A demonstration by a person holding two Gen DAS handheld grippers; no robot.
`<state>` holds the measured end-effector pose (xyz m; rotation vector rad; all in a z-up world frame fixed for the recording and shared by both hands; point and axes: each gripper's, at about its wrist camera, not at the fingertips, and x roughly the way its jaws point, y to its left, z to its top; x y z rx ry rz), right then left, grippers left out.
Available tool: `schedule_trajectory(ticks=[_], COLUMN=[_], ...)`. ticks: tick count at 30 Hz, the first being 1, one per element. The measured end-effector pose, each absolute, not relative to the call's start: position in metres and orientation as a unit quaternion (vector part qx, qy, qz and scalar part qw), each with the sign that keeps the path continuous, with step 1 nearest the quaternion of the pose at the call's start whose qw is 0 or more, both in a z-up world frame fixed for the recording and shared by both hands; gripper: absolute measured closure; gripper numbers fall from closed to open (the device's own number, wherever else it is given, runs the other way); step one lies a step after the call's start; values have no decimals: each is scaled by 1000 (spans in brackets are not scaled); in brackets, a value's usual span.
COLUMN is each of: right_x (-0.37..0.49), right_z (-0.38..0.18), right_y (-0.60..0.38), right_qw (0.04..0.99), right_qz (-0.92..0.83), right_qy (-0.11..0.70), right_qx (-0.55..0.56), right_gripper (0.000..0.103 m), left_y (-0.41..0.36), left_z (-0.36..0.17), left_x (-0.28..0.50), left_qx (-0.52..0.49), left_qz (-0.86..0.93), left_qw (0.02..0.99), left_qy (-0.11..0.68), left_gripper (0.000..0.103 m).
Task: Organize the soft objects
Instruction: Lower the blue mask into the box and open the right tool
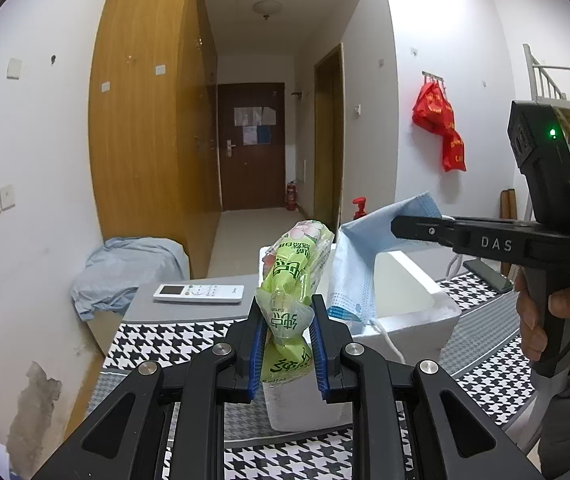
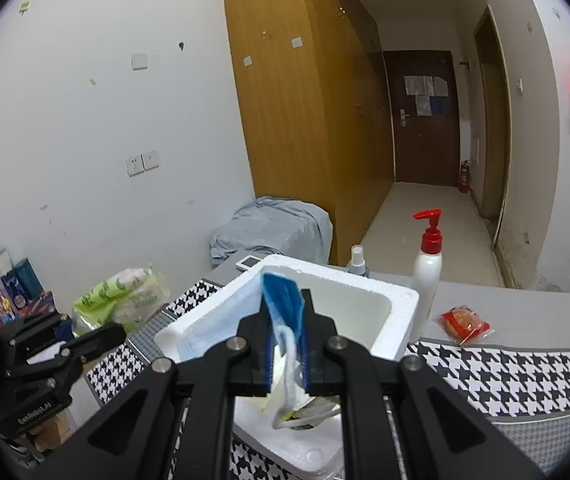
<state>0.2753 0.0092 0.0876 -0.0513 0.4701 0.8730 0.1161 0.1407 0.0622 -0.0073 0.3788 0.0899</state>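
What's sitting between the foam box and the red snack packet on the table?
The white pump bottle stands between the foam box and the red snack packet, close against the box; the right wrist view shows it.

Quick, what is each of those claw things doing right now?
Left gripper: closed on the green tissue pack.
Right gripper: closed on the blue face mask, over the white foam box.

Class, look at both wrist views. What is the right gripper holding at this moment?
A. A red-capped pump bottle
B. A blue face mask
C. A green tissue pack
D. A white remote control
B: the right gripper is shut on the blue face mask, above the white foam box; the green tissue pack is in the left gripper.
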Motion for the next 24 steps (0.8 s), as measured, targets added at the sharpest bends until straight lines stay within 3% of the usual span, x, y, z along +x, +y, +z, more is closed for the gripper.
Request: schedule_trajectory(ticks=[17,18,21,24], right_x=[287,287,290,291], right_z=[70,69,64,60], right_y=[34,36,41,46], right_qw=[881,881,878,880], right_qz=[397,394,393,383], right_qy=[249,251,260,265], right_qx=[-72,-75,-85,-96], right_gripper=[88,79,38,24], left_y=[143,144,145,145], left_z=[59,59,60,59], left_x=[115,115,114,114], left_qx=[-11,-11,-13,-11], left_qz=[57,58,60,61], left_qw=[980,980,980,980], left_qy=[191,191,190,191], left_gripper=[81,81,81,81])
